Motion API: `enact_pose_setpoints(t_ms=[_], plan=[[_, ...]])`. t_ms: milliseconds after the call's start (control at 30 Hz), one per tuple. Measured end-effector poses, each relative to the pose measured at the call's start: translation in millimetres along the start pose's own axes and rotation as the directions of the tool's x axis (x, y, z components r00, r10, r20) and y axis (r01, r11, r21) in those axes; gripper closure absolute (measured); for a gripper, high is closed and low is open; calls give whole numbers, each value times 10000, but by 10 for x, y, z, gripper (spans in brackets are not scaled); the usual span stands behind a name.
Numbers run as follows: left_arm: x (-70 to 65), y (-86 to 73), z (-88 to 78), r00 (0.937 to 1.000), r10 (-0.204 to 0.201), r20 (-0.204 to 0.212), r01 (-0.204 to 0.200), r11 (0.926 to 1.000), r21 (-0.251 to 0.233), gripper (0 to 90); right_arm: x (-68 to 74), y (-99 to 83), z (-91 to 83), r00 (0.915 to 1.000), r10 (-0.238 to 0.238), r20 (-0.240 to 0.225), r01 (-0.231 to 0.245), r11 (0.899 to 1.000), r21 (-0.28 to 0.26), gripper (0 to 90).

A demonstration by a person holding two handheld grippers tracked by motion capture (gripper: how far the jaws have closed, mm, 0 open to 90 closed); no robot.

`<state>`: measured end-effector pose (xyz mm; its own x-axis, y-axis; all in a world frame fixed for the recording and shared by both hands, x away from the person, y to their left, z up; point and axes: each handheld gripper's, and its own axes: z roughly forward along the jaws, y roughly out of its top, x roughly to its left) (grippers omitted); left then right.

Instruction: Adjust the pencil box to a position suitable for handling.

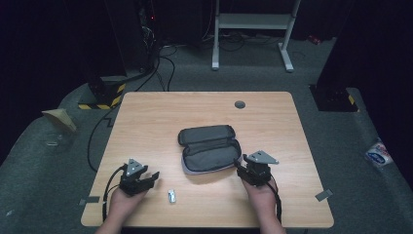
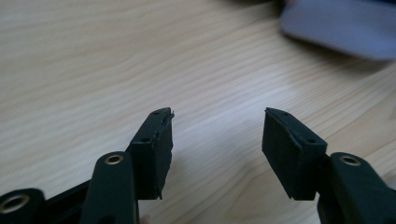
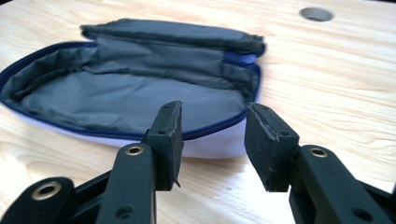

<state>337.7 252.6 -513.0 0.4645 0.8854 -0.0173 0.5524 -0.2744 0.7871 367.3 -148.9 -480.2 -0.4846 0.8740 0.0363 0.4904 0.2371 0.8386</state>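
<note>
An open dark grey pouch (image 1: 209, 148) with a blue zip edge lies in the middle of the wooden table (image 1: 160, 117), its lid folded back. My right gripper (image 1: 240, 165) sits at the pouch's right front corner. In the right gripper view its jaws (image 3: 212, 116) stand apart just short of the pouch (image 3: 130, 93) rim, with nothing pressed between them. My left gripper (image 1: 153, 178) is at the front left of the table, pointing right. Its jaws (image 2: 217, 126) are open over bare wood, with the pouch (image 2: 341, 28) blurred at the far upper right.
A small silvery object (image 1: 171, 196) lies on the table between my hands, near the front edge. A round cable hole (image 1: 239, 104) sits at the back of the table. Beyond the table are a white frame (image 1: 253, 22) and cables on the floor.
</note>
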Motion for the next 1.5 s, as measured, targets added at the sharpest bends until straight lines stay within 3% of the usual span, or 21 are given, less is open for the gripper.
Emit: enact_pose_setpoints(t_ms=[100, 133, 233, 333, 467, 533, 800, 1000, 1200, 1500], plan=[[-64, 104, 56, 9998, 111, 188, -109, 9998, -137, 476, -39, -4, 16, 9999, 125, 76, -125, 9999, -64, 580], [-126, 172, 117, 9991, 171, 386, -162, 9996, -243, 491, -86, 11, 62, 9991, 427, -3, -427, 9991, -85, 609], [-235, 261, 254, 9982, 376, 473, -376, 9993, -25, 539, -141, 67, 155, 9989, 462, 57, -461, 9989, -122, 648], [-274, 312, 348, 9984, 62, 555, -60, 10000, -51, 560, -176, 92, 281, 9966, 823, -10, -823, 9966, -62, 664], [-287, 324, 423, 9975, -110, 696, 108, 9999, 31, 579, -92, 94, 409, 9986, 520, 63, -522, 9978, 398, 663], [-283, 331, 430, 9977, -29, 682, 24, 10000, 79, 579, -46, 94, 417, 9992, 390, -44, -388, 9983, 428, 663], [-184, 316, 362, 9978, -449, 489, 455, 9989, -115, 579, 172, 92, 389, 9995, -75, -310, 90, 9987, 497, 641], [-176, 310, 387, 9986, -358, 387, 362, 9993, -111, 575, 54, 126, 291, 9999, 165, 13, -165, 9998, 86, 677], [-183, 310, 397, 9991, -357, 233, 361, 9992, -173, 554, -100, 70, 329, 9987, 331, 399, -349, 9983, 463, 697], [-172, 323, 460, 9984, -481, 286, 487, 9986, -204, 578, -68, -9, 436, 9990, 249, 362, -280, 9957, 882, 699]])
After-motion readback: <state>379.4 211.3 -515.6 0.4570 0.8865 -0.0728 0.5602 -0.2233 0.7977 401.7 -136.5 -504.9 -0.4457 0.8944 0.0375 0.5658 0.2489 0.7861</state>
